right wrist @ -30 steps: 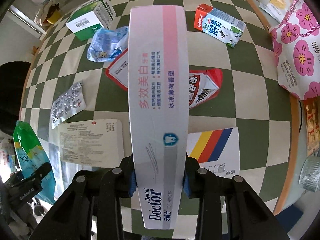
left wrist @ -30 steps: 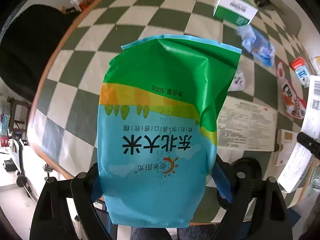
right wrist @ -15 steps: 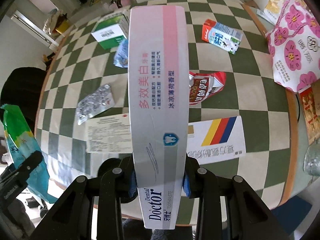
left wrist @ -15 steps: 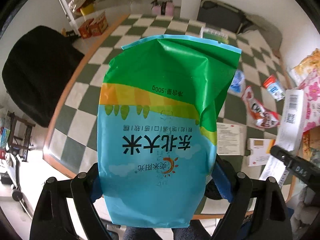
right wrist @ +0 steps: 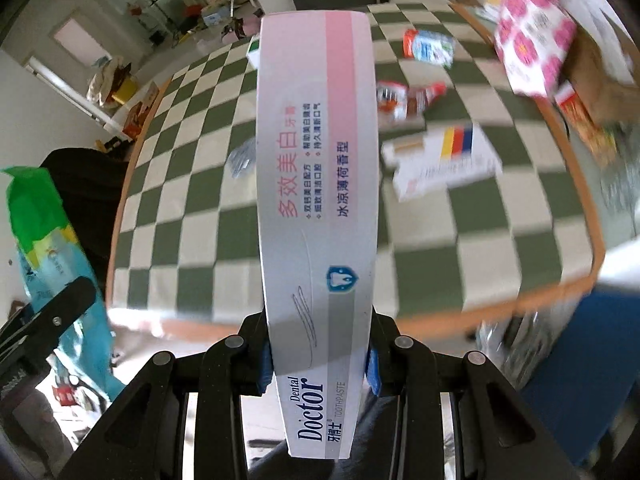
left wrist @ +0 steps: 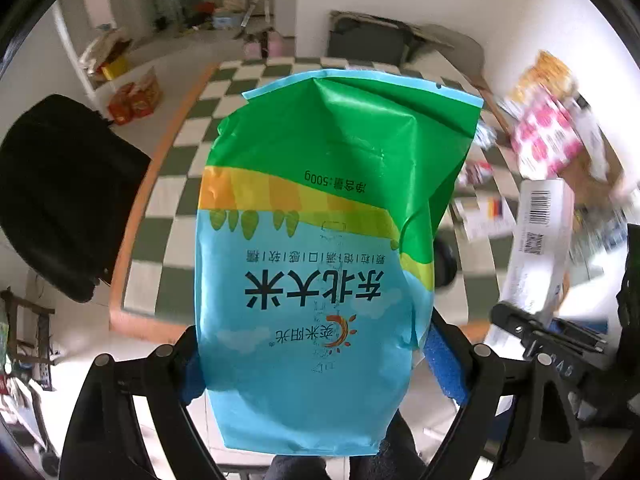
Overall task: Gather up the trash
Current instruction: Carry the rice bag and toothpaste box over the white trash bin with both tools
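Green-and-white checks cover the wood-rimmed table (right wrist: pixel 208 216), set in a cluttered room with boxes by the far wall and a black chair (left wrist: pixel 60 196) at its left side. Scattered across the cloth lie a striped carton (right wrist: pixel 444 160), a red snack wrapper (right wrist: pixel 408 100) and a small milk carton (right wrist: pixel 430 46); motion blur smears the right edge, so the pink flowered bag (right wrist: pixel 532 44) and the items beyond it are hard to read. The left gripper (left wrist: pixel 316 360), tipped steeply downward, pinches a green-and-blue rice bag (left wrist: pixel 320 240) that hides most of the table. The right gripper (right wrist: pixel 320 354), likewise angled down, clamps a pink-and-white toothpaste box (right wrist: pixel 318 184) between its blue pads.
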`<move>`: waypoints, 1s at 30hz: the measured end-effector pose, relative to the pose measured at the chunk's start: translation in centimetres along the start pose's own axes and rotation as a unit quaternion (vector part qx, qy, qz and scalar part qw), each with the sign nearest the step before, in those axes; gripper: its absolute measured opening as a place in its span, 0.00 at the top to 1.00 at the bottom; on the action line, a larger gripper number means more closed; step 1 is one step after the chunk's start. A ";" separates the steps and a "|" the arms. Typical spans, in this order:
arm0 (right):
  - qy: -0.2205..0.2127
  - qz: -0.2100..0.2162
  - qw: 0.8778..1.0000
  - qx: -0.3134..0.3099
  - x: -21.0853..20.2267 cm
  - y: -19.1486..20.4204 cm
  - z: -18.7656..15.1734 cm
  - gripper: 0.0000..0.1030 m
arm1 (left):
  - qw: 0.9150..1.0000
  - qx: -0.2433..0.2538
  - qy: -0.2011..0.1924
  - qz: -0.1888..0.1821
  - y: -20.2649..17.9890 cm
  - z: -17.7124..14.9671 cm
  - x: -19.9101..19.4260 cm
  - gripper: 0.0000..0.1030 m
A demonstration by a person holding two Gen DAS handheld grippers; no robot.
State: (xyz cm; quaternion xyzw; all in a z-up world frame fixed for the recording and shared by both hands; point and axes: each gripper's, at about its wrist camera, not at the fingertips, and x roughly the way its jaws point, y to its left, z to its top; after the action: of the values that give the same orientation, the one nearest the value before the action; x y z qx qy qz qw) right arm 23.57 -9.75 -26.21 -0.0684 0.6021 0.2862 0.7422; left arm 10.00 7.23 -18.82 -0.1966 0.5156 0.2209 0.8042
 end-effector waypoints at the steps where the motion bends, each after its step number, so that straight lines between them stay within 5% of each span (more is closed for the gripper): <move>1: 0.002 0.001 1.000 0.005 -0.1 0.5 -1.5 0.65 | 1.000 0.009 0.009 -0.009 0.6 -1.3 0.0 0.14; 13: 0.112 -0.005 0.993 0.038 6.7 1.9 -18.1 0.65 | 0.991 0.009 0.130 -0.043 3.3 -13.4 7.5 0.14; 20: 0.188 0.006 0.981 0.039 17.7 -1.0 -23.4 0.65 | 0.974 -0.048 0.216 -0.048 5.6 -20.4 20.4 0.14; 30: 0.320 0.073 0.943 0.061 40.4 -4.5 -29.2 0.65 | 0.931 -0.118 0.334 -0.090 9.2 -26.3 42.6 0.12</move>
State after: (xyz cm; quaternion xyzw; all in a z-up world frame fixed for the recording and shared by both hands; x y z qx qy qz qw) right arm 5.38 -12.73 -72.73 -0.0667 0.8273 0.2656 0.4905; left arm 1.16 7.00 -68.89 -0.3980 0.7045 0.1283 0.5735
